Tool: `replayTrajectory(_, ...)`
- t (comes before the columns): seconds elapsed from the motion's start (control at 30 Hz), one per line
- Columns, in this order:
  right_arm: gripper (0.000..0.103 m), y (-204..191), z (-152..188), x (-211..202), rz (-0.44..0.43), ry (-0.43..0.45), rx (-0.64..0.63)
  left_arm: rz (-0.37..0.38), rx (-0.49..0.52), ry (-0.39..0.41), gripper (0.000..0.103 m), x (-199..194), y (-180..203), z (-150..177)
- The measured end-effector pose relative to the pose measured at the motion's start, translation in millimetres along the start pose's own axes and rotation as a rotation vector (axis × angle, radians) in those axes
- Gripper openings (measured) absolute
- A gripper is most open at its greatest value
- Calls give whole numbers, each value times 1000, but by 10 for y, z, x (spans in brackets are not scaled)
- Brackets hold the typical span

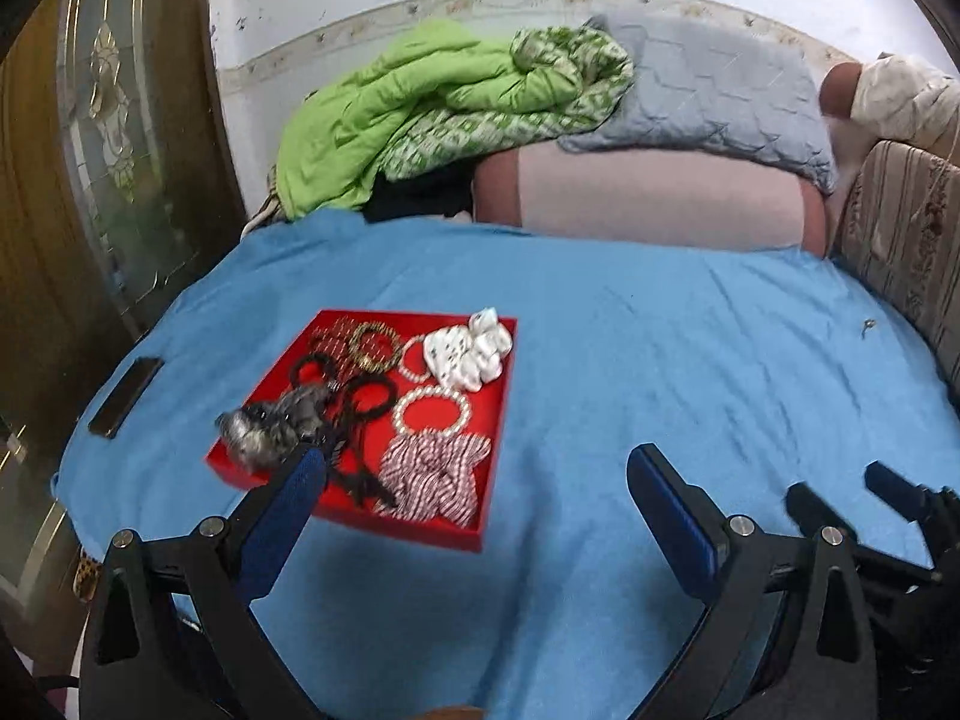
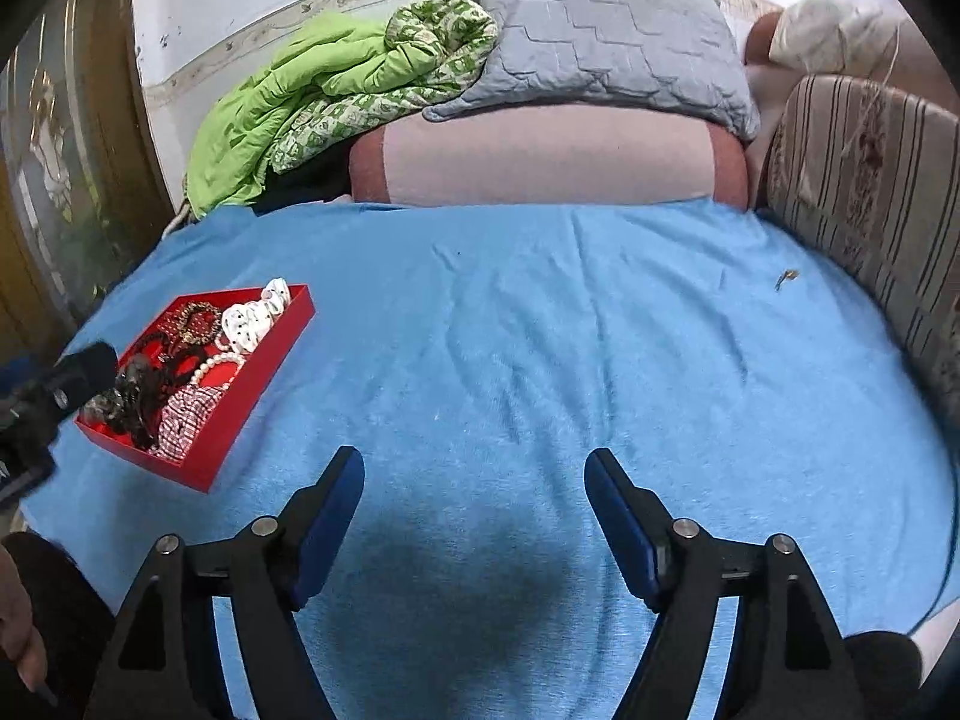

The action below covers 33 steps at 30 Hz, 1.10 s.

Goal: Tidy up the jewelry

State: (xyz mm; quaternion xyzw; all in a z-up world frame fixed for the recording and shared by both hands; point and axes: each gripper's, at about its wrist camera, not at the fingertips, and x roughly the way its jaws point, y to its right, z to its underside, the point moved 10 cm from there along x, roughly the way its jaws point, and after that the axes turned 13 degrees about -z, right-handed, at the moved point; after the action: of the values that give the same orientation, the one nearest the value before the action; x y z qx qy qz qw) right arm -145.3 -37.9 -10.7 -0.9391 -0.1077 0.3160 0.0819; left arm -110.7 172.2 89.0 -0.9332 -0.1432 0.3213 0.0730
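Blue bedsheet (image 1: 660, 360); phone (image 1: 125, 397) beside red tray (image 1: 420, 531), left view only.

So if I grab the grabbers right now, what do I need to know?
Left gripper: jaws open, nothing held, hovering at the near edge of the red tray.
Right gripper: jaws open, nothing held, over bare blue sheet.
In the tray: pearl bracelet, gold bangle, white scrunchie, striped scrunchie, black hair ties, grey furry piece.
Done: those pieces are in the tray.
Left: a small item lies far right on the sheet; too small to identify. Check it.
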Motion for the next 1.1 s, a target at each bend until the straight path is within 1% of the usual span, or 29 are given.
replayTrajectory(0.17,81,-19,14,-11,34,-34,-5,26,-26,-63,100,69,-79,127)
replayTrajectory(0.47,82,-113,27,-19,51,-54,-46,50,-27,-107,100,114,-128,229)
replayTrajectory(0.67,82,-124,62,7,64,-73,-48,57,-19,-152,100,168,-103,329)
replayTrajectory(0.9,84,-107,105,55,72,-98,-54,63,-13,-174,100,197,-77,391)
replayTrajectory(1.1,84,-109,119,58,78,-96,-66,58,-10,-179,100,216,-75,406)
